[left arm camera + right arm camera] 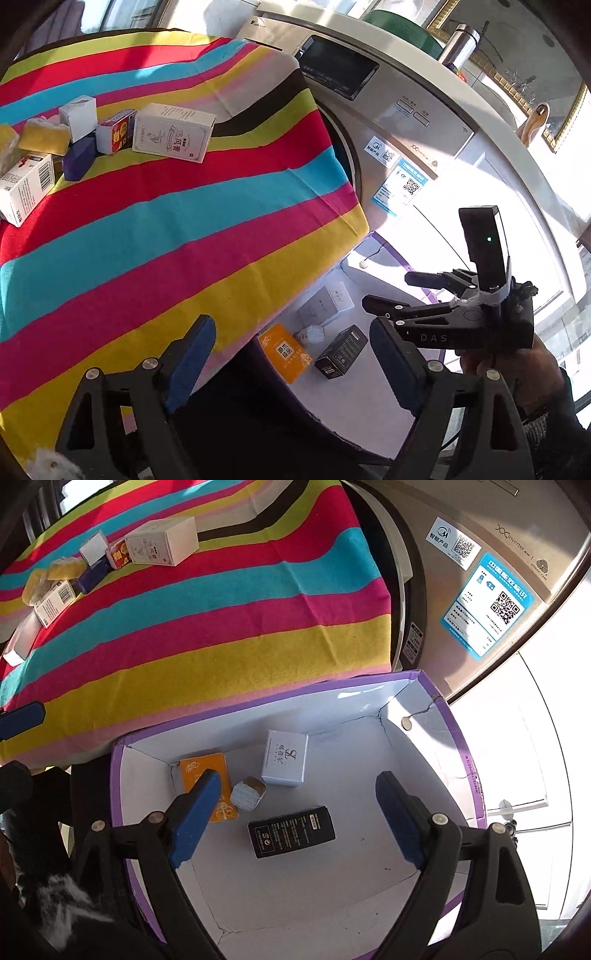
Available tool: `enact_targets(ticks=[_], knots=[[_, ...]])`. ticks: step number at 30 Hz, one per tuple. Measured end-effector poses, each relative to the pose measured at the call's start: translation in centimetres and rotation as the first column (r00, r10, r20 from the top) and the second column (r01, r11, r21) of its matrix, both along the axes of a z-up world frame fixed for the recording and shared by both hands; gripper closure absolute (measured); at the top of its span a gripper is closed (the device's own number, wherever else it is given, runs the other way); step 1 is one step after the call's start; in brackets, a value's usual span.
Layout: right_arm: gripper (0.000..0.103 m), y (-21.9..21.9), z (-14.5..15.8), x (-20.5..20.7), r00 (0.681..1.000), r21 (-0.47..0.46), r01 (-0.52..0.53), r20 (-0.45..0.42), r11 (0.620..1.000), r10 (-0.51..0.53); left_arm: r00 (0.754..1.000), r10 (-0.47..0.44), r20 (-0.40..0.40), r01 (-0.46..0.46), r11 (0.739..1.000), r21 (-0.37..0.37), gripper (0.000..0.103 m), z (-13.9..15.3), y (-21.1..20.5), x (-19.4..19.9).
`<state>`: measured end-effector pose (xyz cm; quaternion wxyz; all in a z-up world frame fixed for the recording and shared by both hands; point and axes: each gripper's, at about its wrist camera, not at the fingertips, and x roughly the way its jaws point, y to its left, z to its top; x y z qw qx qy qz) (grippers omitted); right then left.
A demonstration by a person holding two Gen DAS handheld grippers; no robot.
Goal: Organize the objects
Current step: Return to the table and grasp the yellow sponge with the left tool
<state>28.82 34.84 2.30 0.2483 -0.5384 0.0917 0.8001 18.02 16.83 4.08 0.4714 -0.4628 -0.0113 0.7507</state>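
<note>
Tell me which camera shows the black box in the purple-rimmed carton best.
The right wrist view: the black box lies flat, unobstructed, between the open fingers, its label facing up. The left wrist view shows the same black box smaller and at an angle, beside the right gripper.

You can't read the small print on the black box point(291, 831) lying in the purple-rimmed box point(454, 746). Your right gripper's finger point(195, 819) covers part of the orange packet point(203, 771). At the striped cloth's point(166, 229) left edge, the barcoded carton point(22, 186) is cut off.
</note>
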Motion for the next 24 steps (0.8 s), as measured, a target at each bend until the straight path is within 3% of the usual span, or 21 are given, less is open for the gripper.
enact_targets(ticks=[6, 15, 19, 24], knots=[[0.015, -0.8, 1.0, -0.9, 1.0, 0.01, -0.015, -0.015, 1.0, 0.016, 0.993, 0.119, 0.018, -0.119, 0.993, 0.015, 0.018, 0.1, -3.2, -2.3], [0.015, -2.4, 1.3, -3.2, 0.993, -0.016, -0.088, -0.077, 0.996, 0.086, 0.96, 0.264, 0.089, -0.27, 0.961, 0.063, 0.018, -0.5, -8.5, -5.2], [0.015, -3.8, 1.7, -4.8, 0.987, -0.022, -0.128, -0.098, 0.992, 0.126, 0.928, 0.364, 0.076, -0.369, 0.927, 0.071, 0.019, -0.1, -11.6, -6.5], [0.014, -5.5, 2.7, -7.1, 0.974, -0.019, -0.179, -0.142, 0.984, 0.174, 0.86, 0.509, 0.024, -0.51, 0.857, 0.073, 0.019, 0.6, -15.6, -8.5]])
